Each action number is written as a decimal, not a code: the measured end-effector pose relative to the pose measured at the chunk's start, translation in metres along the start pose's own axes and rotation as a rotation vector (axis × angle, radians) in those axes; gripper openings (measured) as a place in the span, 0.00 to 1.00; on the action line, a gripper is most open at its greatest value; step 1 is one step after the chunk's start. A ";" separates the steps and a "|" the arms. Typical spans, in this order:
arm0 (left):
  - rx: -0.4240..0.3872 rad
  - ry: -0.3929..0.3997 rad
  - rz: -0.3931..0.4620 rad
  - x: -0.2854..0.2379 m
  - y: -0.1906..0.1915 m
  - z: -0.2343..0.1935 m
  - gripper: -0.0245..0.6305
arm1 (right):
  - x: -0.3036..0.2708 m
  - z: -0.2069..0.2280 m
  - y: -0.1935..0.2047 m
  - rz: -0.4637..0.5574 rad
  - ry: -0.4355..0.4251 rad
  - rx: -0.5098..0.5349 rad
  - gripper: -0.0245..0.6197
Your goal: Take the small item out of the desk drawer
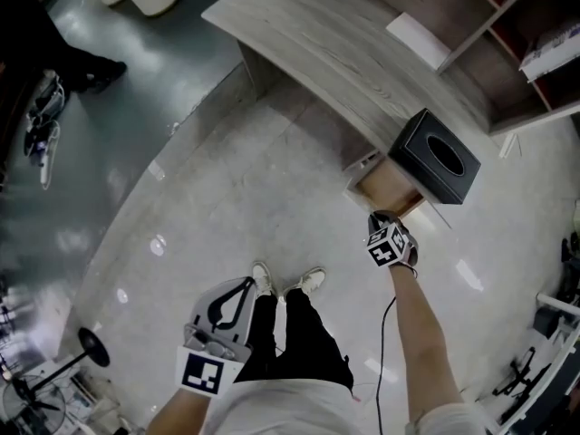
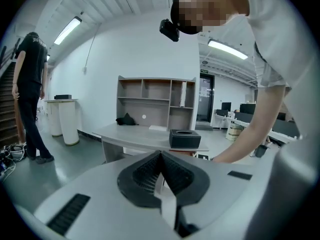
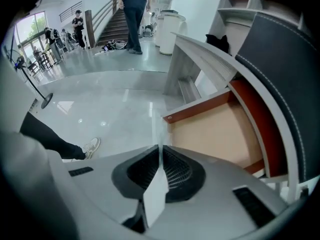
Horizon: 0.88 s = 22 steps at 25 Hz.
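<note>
**A:** Where do we stand with the drawer (image 1: 388,187)?

**B:** It hangs open under the worktop (image 1: 326,43), directly below the black box (image 1: 435,155). The part of its tan floor that we can see is bare.

**A:** And the small item (image 3: 157,126)?

**B:** We take it to be the thin pale sliver standing up from our right hand-held gripper (image 3: 160,151). The jaws are pinched together on it, just outside the drawer's front edge. What it is exactly, we can't tell.

**A:** Why hold it by so little?

**B:** We think a thing that thin offers only an edge, so the tips alone take it. It could slip if we brush the drawer front.

**A:** Our left hand-held gripper (image 1: 243,286)?

**B:** Jaws together with nothing in them, low and well apart from the drawer. There it leaves our reach free.
</note>
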<state>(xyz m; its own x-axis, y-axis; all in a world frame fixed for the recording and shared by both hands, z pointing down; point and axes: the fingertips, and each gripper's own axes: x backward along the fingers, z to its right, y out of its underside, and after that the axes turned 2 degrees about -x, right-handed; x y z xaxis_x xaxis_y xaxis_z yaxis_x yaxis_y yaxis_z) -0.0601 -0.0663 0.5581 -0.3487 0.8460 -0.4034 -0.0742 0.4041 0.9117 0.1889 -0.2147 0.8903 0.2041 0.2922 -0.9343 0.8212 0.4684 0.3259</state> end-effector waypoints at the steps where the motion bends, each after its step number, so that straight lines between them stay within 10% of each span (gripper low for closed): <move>1: -0.008 0.015 0.008 -0.001 -0.002 0.001 0.06 | 0.006 0.000 -0.002 0.009 0.009 -0.008 0.10; 22: -0.118 0.209 0.221 0.033 -0.080 0.024 0.06 | 0.192 -0.022 -0.032 0.240 0.119 -0.237 0.08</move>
<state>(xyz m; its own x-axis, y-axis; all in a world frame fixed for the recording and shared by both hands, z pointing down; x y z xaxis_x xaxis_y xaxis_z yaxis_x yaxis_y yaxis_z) -0.0428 -0.0627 0.4700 -0.5516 0.8143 -0.1809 -0.0791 0.1648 0.9831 0.1904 -0.1557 0.7038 0.3007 0.5059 -0.8085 0.6083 0.5511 0.5712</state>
